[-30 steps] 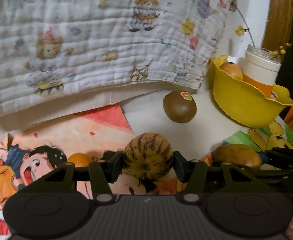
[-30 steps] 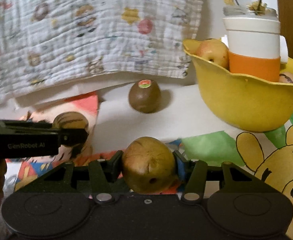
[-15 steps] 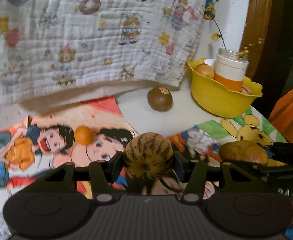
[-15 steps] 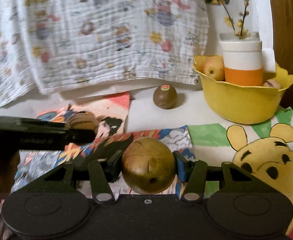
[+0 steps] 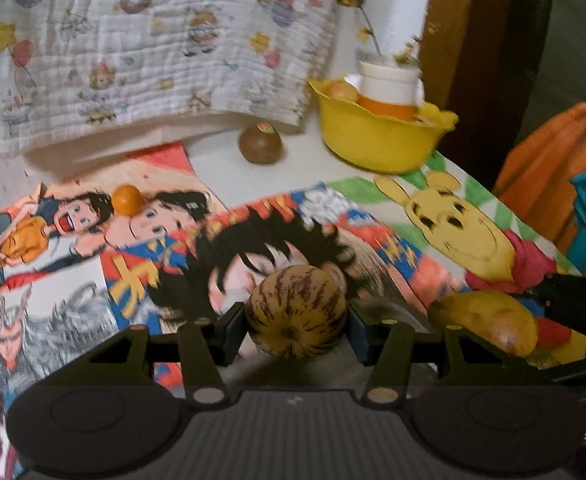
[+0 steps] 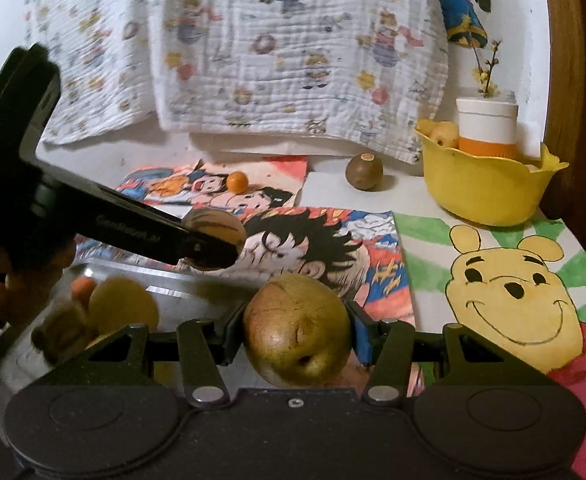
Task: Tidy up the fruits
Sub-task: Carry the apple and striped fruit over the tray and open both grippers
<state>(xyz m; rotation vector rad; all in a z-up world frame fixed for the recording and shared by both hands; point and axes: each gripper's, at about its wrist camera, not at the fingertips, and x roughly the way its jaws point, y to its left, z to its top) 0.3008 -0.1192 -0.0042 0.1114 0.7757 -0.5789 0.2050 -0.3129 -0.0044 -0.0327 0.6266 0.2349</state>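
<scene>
Two grippers: left gripper (image 5: pixel 297 322), right gripper (image 6: pixel 297 330), one fruit each. One striped melon (image 5: pixel 297 316), one brown pear (image 6: pixel 297 330). One kiwi (image 6: pixel 364 171) with sticker, one small orange (image 6: pixel 237 181) on the drawings. One yellow bowl (image 6: pixel 485 188) with one white-and-orange jar (image 6: pixel 487 126) and at least two fruits inside, one apple (image 6: pixel 444 134) clear. One metal tray (image 6: pixel 165 280), several fruits in it, blurred, count unclear. Four cartoon drawings or so. One printed cloth (image 6: pixel 253 48).

A white wall (image 6: pixel 535 32) behind, a brown wooden post (image 5: pixel 449 32) at right, dim warm light
</scene>
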